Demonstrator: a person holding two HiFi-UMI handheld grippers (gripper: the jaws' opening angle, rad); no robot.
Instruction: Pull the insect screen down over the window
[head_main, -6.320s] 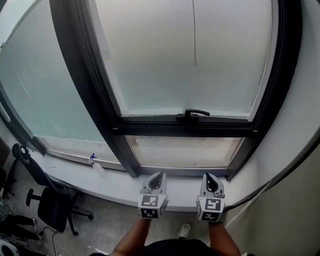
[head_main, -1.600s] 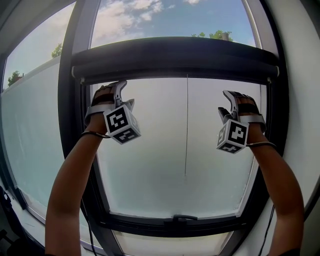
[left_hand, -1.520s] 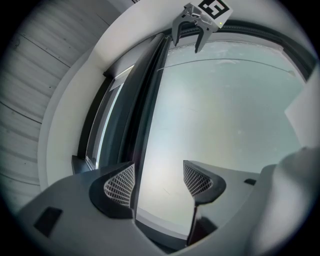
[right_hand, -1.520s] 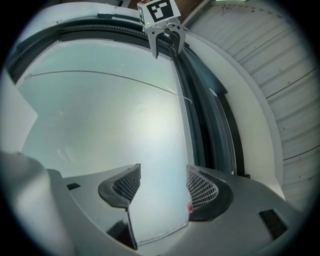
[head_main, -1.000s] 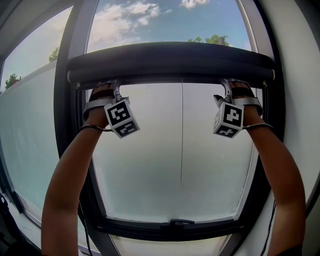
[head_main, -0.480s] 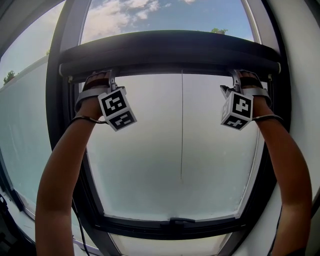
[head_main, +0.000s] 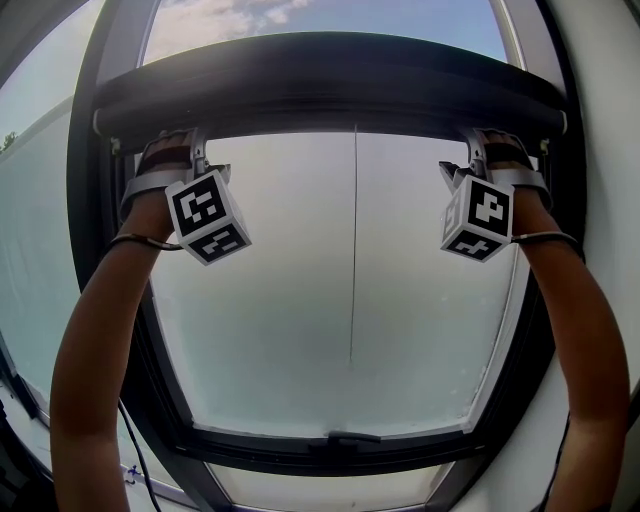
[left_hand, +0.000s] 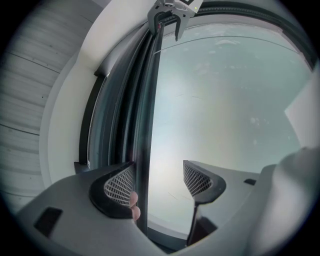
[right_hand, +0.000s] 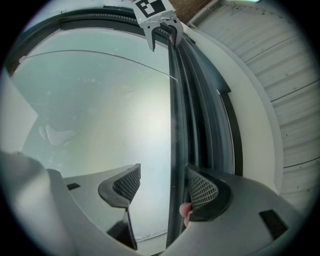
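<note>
Daylight came through a tall window (head_main: 110, 330) with a dark frame: blue sky and cloud (head_main: 300, 15) across the top, and a pale frosted pane (head_main: 300, 330) below. A thin pull cord (head_main: 353, 250) hung down the middle of the pane, and a dark handle (head_main: 340, 437) sat on the frame's lower rail.

The insect screen's bar (head_main: 330, 85) – thick, dark and curved by the lens – ran across the window near its top edge, from side rail to side rail. Both arms were raised to it. The left hand-held gripper (head_main: 196, 148) met the bar's underside near its left end and the right hand-held gripper (head_main: 476, 146) near its right end, each marker cube hanging just below the bar.

In the left gripper view, the left hand-held gripper (left_hand: 159, 180) had its jaws wide apart, and the bar's edge (left_hand: 145, 125) ran up between them, close against the left pad with a clear gap to the other. The right gripper view mirrored this: the right hand-held gripper (right_hand: 162, 186) was spread open, with the bar (right_hand: 175, 125) hard by its right pad. Neither pair was closed on the bar.

Each view caught the other tool far up the bar. Pinkish fingertips (left_hand: 134, 207) peeped from under the left pad. Whether any mesh hung above the bar could not be made out, and the forearms were cut off by the head view's lower edge.
</note>
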